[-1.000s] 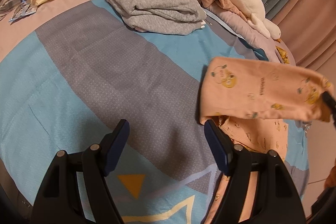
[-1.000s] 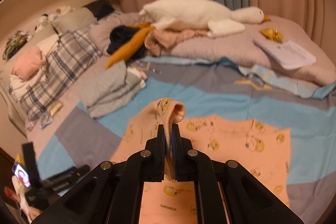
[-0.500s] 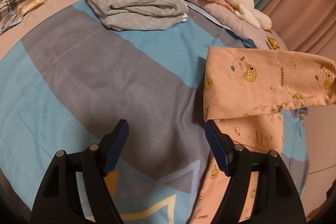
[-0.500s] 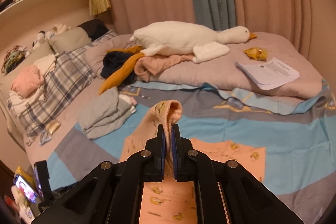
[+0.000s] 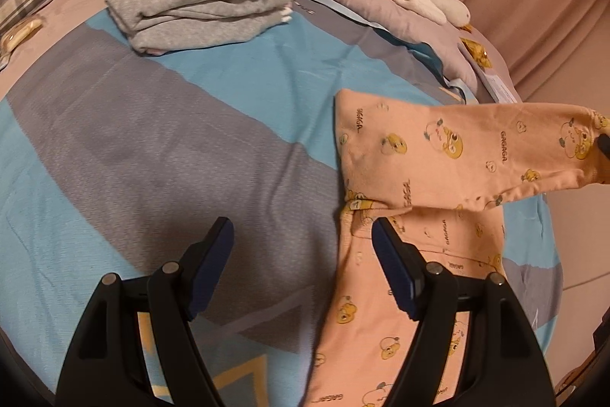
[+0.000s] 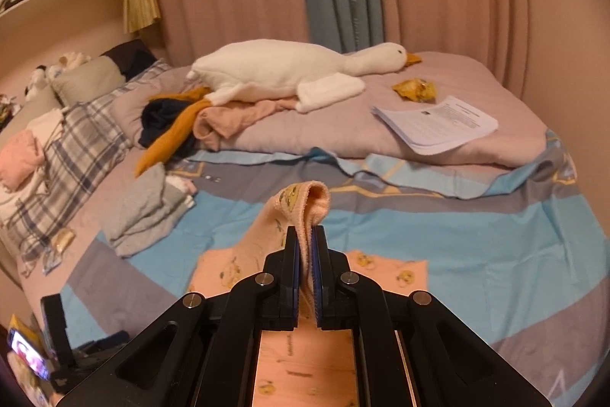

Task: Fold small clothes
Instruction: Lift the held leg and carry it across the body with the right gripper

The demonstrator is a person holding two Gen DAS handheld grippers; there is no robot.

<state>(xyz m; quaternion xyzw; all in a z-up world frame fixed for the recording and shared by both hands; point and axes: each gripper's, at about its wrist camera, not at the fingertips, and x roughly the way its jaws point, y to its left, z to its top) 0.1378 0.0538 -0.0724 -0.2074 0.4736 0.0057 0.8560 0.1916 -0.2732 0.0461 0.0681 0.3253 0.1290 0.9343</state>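
A small peach garment (image 5: 438,159) printed with yellow cartoon faces lies on the blue and grey bedspread (image 5: 152,140). One sleeve of it is lifted and stretched out to the right. My right gripper (image 6: 305,246) is shut on the cuff of that sleeve (image 6: 305,205), which loops up above the fingertips. Its dark tip (image 5: 604,143) shows at the right edge of the left wrist view. My left gripper (image 5: 301,235) hangs open over the bedspread. Its right finger (image 5: 392,262) is above the garment's body, and nothing is between the jaws.
A folded grey garment (image 5: 198,2) lies at the far side of the bedspread. Behind it are a white plush goose (image 6: 289,71), a heap of dark, mustard and pink clothes (image 6: 179,124), a sheaf of papers (image 6: 438,124) and a plaid pillow (image 6: 76,140).
The right gripper has drawn the sleeve further up and outward, so it stretches longer over the garment. The left gripper has shifted right, and its right finger now overlaps the peach cloth.
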